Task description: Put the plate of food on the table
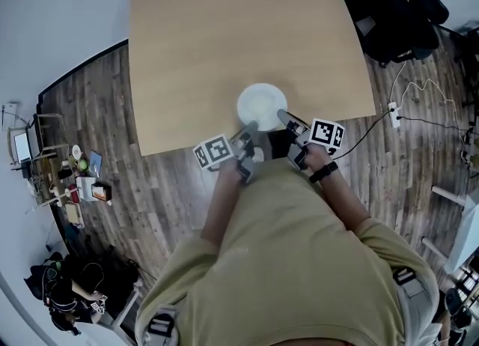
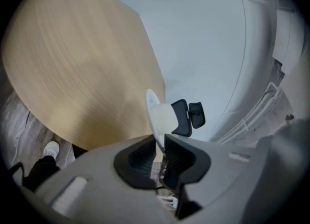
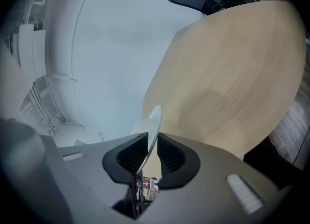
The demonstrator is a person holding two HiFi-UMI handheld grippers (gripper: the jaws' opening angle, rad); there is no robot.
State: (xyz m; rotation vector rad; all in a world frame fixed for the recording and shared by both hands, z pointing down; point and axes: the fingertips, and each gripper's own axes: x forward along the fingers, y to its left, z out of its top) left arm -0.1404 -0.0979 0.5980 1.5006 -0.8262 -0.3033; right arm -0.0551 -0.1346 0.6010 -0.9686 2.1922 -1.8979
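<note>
plate (image 1: 262,103) sat at table (image 1: 224,37) near edge | left gripper (image 1: 250,129) at its 7 o'clock, right gripper (image 1: 287,118) at 4, equally near | rim inside both, jaws slightly apart, unclamped

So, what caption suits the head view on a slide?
Seen from above, left gripper and right gripper straddle the rim of a white plate on the table.

- The head view looks steeply down from above the pale wooden square worktop (image 1: 247,37).
- Left gripper view and right gripper view look closely along their jaws, sharing the round white plate (image 1: 262,105).
</note>
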